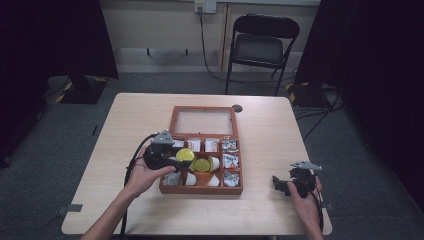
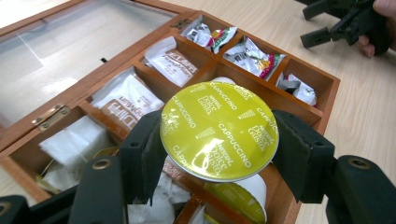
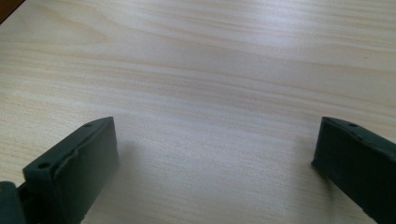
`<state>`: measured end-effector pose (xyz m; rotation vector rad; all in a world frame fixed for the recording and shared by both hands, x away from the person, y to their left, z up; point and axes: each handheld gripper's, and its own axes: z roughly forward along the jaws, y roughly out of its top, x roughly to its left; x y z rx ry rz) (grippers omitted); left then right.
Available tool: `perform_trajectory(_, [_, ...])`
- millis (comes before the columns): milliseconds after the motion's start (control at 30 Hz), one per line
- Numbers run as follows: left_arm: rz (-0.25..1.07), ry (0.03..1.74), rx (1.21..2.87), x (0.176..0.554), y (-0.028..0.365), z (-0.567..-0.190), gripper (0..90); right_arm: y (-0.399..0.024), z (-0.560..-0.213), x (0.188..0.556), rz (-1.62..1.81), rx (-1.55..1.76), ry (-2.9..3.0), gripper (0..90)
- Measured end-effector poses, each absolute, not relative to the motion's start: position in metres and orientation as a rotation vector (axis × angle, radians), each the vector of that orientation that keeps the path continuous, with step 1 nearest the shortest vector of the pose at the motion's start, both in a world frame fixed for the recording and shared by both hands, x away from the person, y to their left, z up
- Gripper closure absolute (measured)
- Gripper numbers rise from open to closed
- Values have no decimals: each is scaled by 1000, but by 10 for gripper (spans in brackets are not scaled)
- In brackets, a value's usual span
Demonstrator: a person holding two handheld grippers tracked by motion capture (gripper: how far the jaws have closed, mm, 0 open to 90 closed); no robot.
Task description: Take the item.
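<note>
Yellow foil marks the coffee capsule (image 1: 185, 154), which in the high view is held by the left gripper (image 1: 176, 159) just above the middle compartments of the wooden box (image 1: 202, 190); the box lies open on the tabletop (image 1: 270, 140) with its glass lid (image 1: 203, 121) laid flat behind, presumably so that the compartments can be reached from above. The right gripper (image 1: 281, 184) is kept well apart near the right edge, probably parked while the other works. In the left gripper view, the capsule (image 2: 219, 130) is clamped at its rim between the fingers (image 2: 144, 154), lid up, over another capsule (image 2: 243, 198) and the sachets (image 2: 168, 60). In the right gripper view, the fingers (image 3: 79, 163) are spread wide over bare wood, with nothing held or touched.
</note>
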<state>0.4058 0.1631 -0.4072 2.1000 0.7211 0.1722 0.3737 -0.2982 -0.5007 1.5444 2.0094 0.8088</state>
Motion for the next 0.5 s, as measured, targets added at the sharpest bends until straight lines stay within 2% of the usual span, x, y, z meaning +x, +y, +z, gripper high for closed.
perform_trajectory(500, [199,762,2078,408,179,-404,380,-298,-501,374,809,1545,2009,0])
